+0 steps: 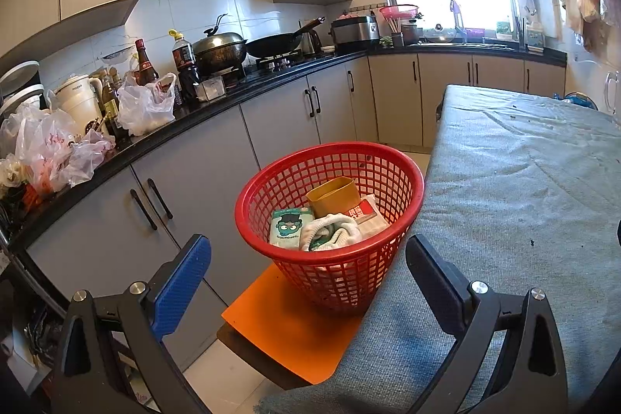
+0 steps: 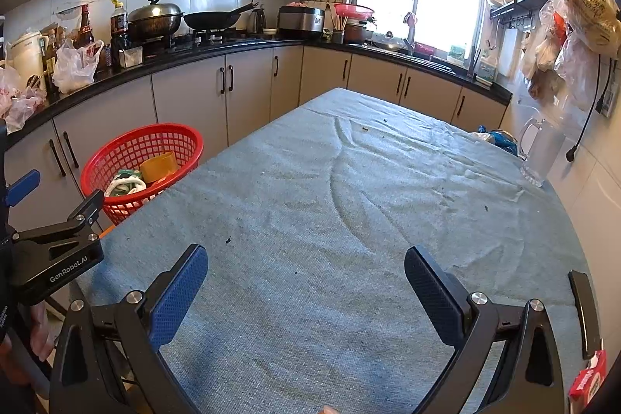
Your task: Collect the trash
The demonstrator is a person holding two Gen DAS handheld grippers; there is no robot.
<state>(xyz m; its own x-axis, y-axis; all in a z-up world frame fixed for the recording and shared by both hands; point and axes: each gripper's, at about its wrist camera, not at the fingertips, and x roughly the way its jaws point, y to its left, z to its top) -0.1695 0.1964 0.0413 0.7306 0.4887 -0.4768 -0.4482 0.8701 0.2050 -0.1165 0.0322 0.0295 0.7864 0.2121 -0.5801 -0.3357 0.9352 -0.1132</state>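
A red mesh basket [image 1: 330, 220] stands on an orange stool [image 1: 287, 328] beside the table; it also shows in the right wrist view [image 2: 143, 158]. Inside lie a yellow cup [image 1: 333, 198], a teal cartoon packet [image 1: 287, 227], a crumpled white wrapper [image 1: 330, 235] and a red-and-white packet [image 1: 366, 216]. My left gripper [image 1: 308, 258] is open and empty, just short of the basket. My right gripper [image 2: 306, 270] is open and empty over the table's grey-blue cloth [image 2: 349, 200]. A red-and-white carton [image 2: 588, 379] sits at the table's near right corner.
Small dark crumbs [image 2: 228, 240] dot the cloth. A glass pitcher [image 2: 541, 150] stands at the table's right edge by the wall. The black counter [image 1: 155, 138] on the left holds plastic bags, bottles, a kettle and pans. Bags hang on the right wall [image 2: 574, 37].
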